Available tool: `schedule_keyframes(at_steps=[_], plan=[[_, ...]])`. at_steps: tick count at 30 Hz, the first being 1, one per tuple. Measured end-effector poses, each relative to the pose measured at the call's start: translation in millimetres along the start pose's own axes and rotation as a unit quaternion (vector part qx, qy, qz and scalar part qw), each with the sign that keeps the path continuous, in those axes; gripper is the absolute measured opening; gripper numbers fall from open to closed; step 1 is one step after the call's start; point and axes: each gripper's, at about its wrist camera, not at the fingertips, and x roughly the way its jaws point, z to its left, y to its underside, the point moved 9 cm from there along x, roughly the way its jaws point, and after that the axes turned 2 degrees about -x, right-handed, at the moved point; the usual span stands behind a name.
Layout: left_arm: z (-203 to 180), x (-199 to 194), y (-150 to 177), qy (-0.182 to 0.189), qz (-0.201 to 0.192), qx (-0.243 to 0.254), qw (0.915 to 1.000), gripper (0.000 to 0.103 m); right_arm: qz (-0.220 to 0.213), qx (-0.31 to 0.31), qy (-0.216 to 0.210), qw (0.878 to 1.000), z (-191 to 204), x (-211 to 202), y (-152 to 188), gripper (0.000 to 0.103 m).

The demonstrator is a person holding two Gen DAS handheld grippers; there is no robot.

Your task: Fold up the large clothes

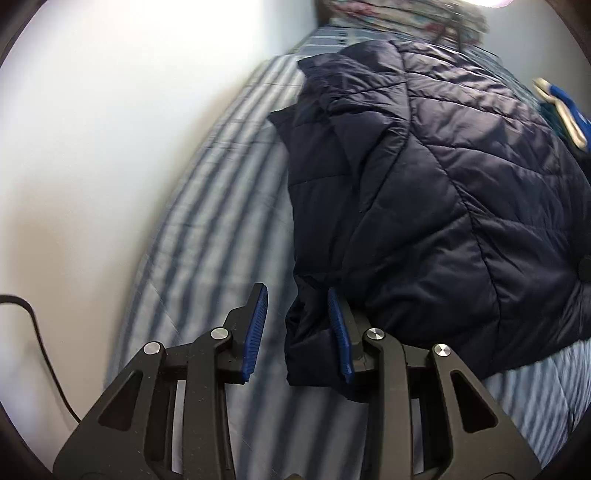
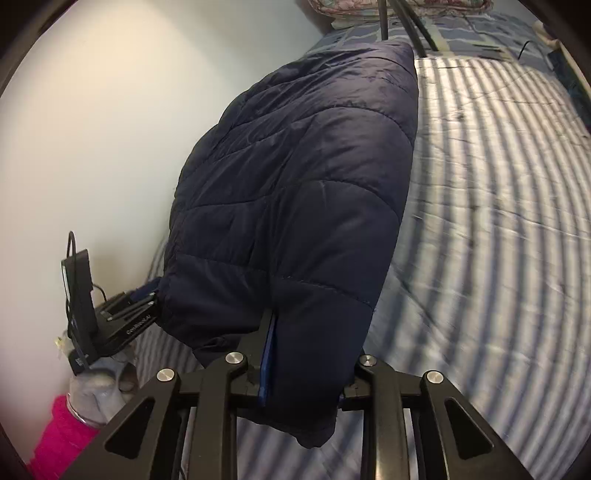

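I see the striped bedspread (image 2: 498, 221) filling most of both views, with the pale wall (image 1: 110, 147) running along its edge at 9 o'clock; on it lies the navy quilted jacket (image 1: 424, 192), the largest thing on the bed, bulked up and spreading from the centre toward 2 o'clock in my left wrist view, and rising from 6 toward 12 o'clock in my right wrist view (image 2: 295, 184); patterned bedding (image 1: 399, 14) sits at 12 o'clock, blurred; a blue and cream item (image 1: 565, 118) shows at 3 o'clock in the left view, too blurred to identify; my right gripper (image 2: 303, 362) is clamped on the jacket's lower edge, with fabric bunched between its 2 fingers and hanging below them; my left gripper (image 1: 299, 332) has its 2 fingers spread wide, the right-hand blue pad (image 1: 340, 332) against a fold of the jacket's corner, the left-hand pad over bare bedspread; in the right view, the left gripper's body (image 2: 110, 317) shows at 8 o'clock, just beside the jacket; a grey glove and pink sleeve (image 2: 74, 417) sit below it; a black cable (image 1: 40, 350) curves at 8 o'clock in the left view.
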Motion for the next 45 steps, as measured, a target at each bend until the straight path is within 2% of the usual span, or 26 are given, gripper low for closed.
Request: schedule_keyframes(at_steps=[8,12,13,16,19,20,22,24,27,32,38,43,45], plan=[[-76,-26,42,0.072,0.004,0.062,0.9955,0.033,0.007,-0.008,0.057,0.998,-50,-71,45,0.022],[-108,-29,47,0.077,-0.008,0.096,0.9924,0.032,0.005,0.0,0.076,0.997,-72,-91,66,0.022],[-112,-29,46,0.075,-0.01,0.101,0.992,0.032,0.007,0.003,0.074,0.997,-78,-94,73,0.023],[-109,-37,43,0.085,-0.008,0.102,0.9911,0.032,0.003,0.009,0.075,0.997,-85,-106,80,0.038],[-83,-51,35,0.099,-0.009,0.089,0.991,0.032,-0.02,-0.015,0.075,0.997,-79,-128,78,0.038],[-73,-62,30,0.102,-0.017,0.082,0.9912,0.032,-0.034,-0.026,0.073,0.996,-74,-135,74,0.038],[-74,-89,17,0.116,-0.036,0.069,0.9901,0.032,-0.064,-0.042,0.067,0.995,-72,-154,65,0.038],[-70,-112,-7,0.125,-0.067,0.065,0.9877,0.032,-0.104,-0.044,0.062,0.992,-73,-173,44,0.038],[-75,-126,-46,0.12,-0.106,0.064,0.9851,0.032,-0.148,-0.05,0.105,0.982,-80,-177,10,0.04],[-98,-87,-106,0.139,-0.093,0.028,0.9855,0.032,-0.202,-0.024,0.137,0.969,-106,-165,-49,0.042],[-122,-33,-121,0.121,-0.087,0.031,0.9884,0.032,-0.197,-0.029,0.149,0.969,-116,-128,-112,0.042],[-122,12,-115,0.108,-0.059,0.029,0.9919,0.032,-0.153,-0.039,0.15,0.976,-124,-67,-137,0.042],[-121,29,-107,0.105,-0.047,0.034,0.9928,0.032,-0.127,-0.057,0.171,0.975,-122,-42,-139,0.043]])
